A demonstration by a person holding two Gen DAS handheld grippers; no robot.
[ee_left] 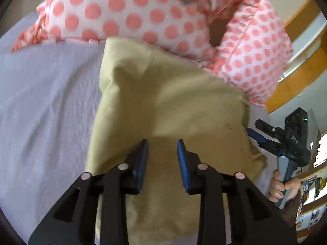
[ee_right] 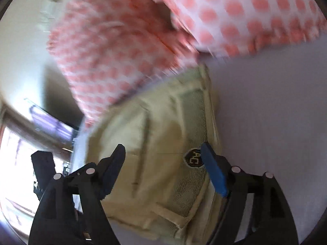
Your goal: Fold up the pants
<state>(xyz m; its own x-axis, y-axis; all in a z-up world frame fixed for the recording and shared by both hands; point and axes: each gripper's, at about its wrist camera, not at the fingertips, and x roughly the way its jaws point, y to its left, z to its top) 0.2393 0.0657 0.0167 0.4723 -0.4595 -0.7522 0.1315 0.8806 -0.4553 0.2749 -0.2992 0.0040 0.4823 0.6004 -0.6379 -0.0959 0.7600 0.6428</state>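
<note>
Our left tongs (ee_left: pixel 162 146) hang open above the pants (ee_left: pixel 169 106), gripping nothing; our right tongs (ee_right: pixel 163 155) gape wider over the pants' mesh lining, also empty; the pants lie bunched on the bed sheet (ee_left: pixel 45 94), tucked against the spotted pillows (ee_left: pixel 143 14); we risk pinching one layer only, or snagging a pillow, spoiling the fold.
</note>
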